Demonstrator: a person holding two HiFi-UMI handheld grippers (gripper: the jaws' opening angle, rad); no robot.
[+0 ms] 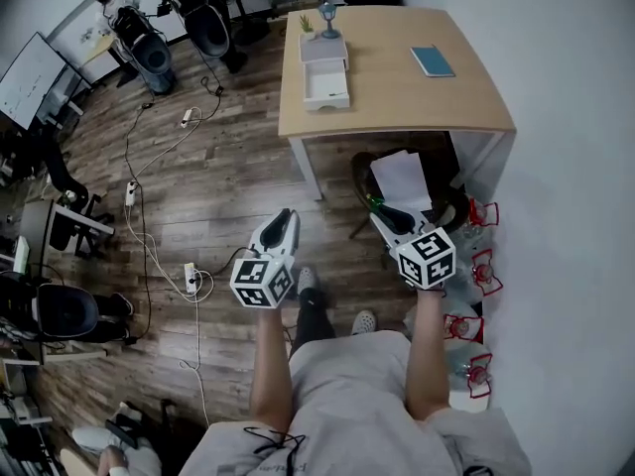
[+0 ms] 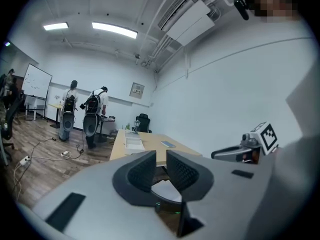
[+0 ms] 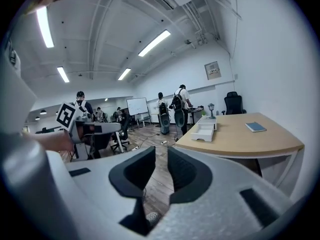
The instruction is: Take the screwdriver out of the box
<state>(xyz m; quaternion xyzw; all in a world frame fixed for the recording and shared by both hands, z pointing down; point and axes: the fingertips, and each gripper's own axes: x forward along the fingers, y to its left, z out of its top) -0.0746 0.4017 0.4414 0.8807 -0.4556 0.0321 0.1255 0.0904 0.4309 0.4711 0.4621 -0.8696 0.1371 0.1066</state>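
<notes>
A white open box [image 1: 326,85] sits on the far wooden table [image 1: 397,97], with a grey lid-like tray [image 1: 323,48] just behind it. No screwdriver can be made out inside it from here. Both grippers hang in front of my body, well short of the table. My left gripper [image 1: 288,214] has a narrow gap between its pads [image 2: 142,171] and nothing in it. My right gripper [image 1: 377,206] is open and empty too, its pads [image 3: 182,171] apart. The box [image 3: 205,131] appears far ahead in the right gripper view, and also small in the left gripper view [image 2: 134,143].
A blue book [image 1: 433,60] and a small lamp [image 1: 327,18] share the table. A chair with white paper [image 1: 402,177] stands under it. Red-capped bottles [image 1: 478,266] line the right wall. Cables and power strips [image 1: 189,276] lie on the floor at left. People [image 3: 172,106] stand by desks behind.
</notes>
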